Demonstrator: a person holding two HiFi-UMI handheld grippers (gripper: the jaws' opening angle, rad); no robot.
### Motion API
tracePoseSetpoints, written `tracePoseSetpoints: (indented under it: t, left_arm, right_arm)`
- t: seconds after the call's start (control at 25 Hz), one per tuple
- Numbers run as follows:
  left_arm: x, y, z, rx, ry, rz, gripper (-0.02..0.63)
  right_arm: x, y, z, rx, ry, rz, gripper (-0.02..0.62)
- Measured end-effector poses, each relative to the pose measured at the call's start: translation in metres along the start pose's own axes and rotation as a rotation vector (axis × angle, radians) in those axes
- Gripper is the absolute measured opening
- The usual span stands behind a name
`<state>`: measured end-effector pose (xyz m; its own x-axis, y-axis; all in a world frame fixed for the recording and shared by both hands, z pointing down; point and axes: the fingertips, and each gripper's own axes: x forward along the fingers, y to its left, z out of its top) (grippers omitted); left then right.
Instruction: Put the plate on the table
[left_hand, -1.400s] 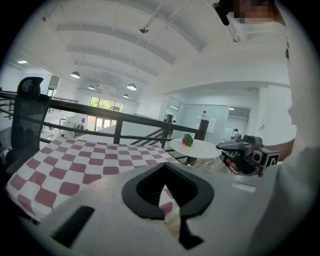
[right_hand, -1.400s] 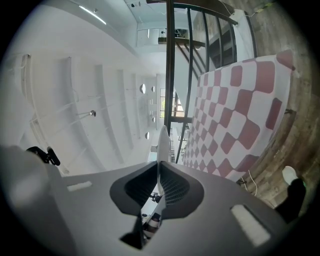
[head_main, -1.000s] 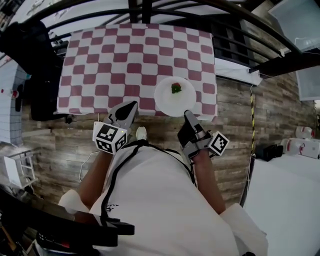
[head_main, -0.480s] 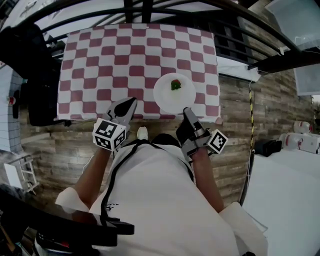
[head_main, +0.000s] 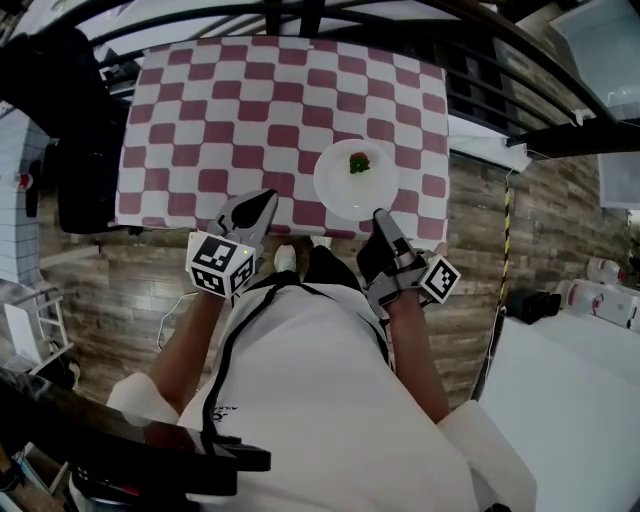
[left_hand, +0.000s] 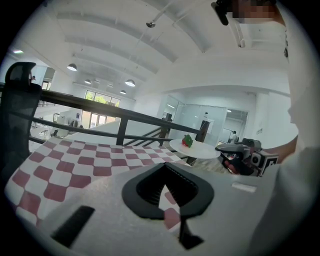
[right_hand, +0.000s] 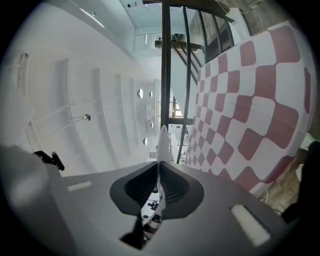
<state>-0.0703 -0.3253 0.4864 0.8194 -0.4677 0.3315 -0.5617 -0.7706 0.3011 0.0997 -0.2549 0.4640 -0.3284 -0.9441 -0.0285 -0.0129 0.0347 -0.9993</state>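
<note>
A white plate (head_main: 350, 188) carrying a small red and green food piece (head_main: 359, 162) hangs over the near right part of the red-and-white checked table (head_main: 230, 110). My right gripper (head_main: 381, 218) is shut on the plate's near rim. In the right gripper view the plate (right_hand: 161, 145) shows edge-on between the pads of my right gripper (right_hand: 159, 185). My left gripper (head_main: 262, 205) hovers at the table's near edge, left of the plate, its jaws together with nothing in them. From the left gripper view the plate (left_hand: 197, 148) and the right gripper (left_hand: 239, 159) appear off to the right.
A black railing (head_main: 300, 15) runs behind the table. A black chair (head_main: 60, 120) stands at its left end. Wooden floor (head_main: 120, 290) lies around the table, with yellow-black tape (head_main: 505, 220) and a white platform (head_main: 570, 400) to the right.
The right gripper has carried the plate a little farther in over the table's near edge. The left gripper has stayed beside the edge.
</note>
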Motion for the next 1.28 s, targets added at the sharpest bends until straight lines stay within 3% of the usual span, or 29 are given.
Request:
tracePoseSetpoints:
  t: [0.64,1.28]
  left_arm:
    - [0.051,0.014,0.008,-0.039,-0.012,0.127,0.008]
    - [0.077,0.019,-0.003,-0.087,-0.003,0.248,0.008]
  right_arm:
    - [0.050,-0.034,0.067,-0.018,0.143,0.028,0.023]
    - [0.088,-0.110,0.100,0.009,0.295,-0.025,0.025]
